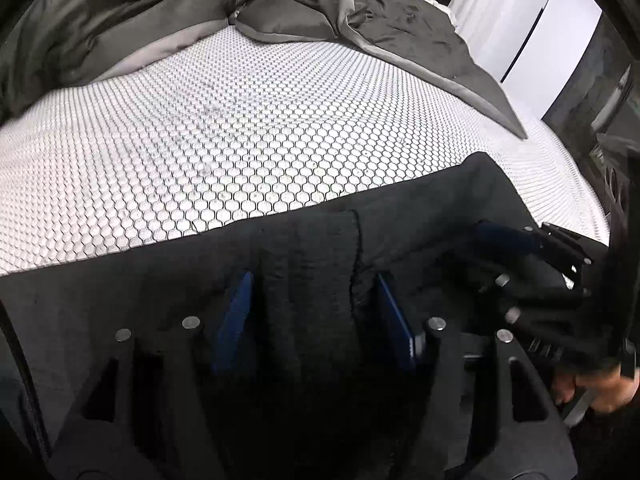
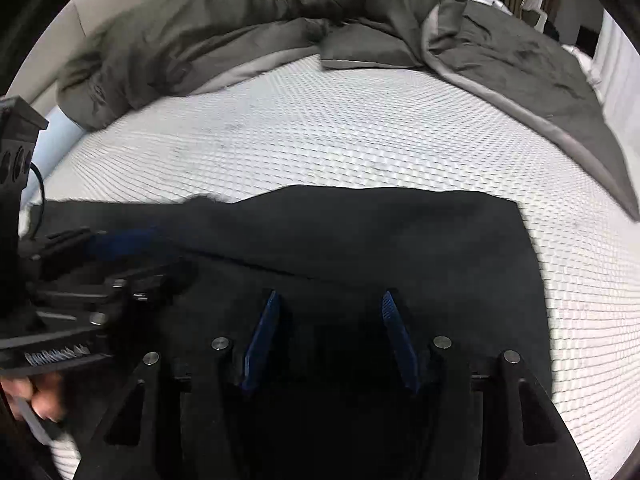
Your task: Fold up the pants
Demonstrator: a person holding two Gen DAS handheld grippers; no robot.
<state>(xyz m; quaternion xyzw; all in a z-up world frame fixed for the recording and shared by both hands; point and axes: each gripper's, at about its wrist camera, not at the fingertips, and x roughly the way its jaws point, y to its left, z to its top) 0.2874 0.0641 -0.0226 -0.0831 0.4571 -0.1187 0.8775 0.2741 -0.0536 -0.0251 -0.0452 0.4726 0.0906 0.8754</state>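
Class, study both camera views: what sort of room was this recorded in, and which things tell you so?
Most likely a bedroom. The dark charcoal pants lie on a bare white mattress with a honeycomb-textured cover, and a rumpled grey-green duvet with a matching pillow is pushed to its far side.

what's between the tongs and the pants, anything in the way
Nothing visible. Both tongs are right over the dark pants with jaws open: the left tongs have a raised fold of fabric between their pads, and the right tongs sit above flat fabric. The mattress beyond is bare up to the duvet.
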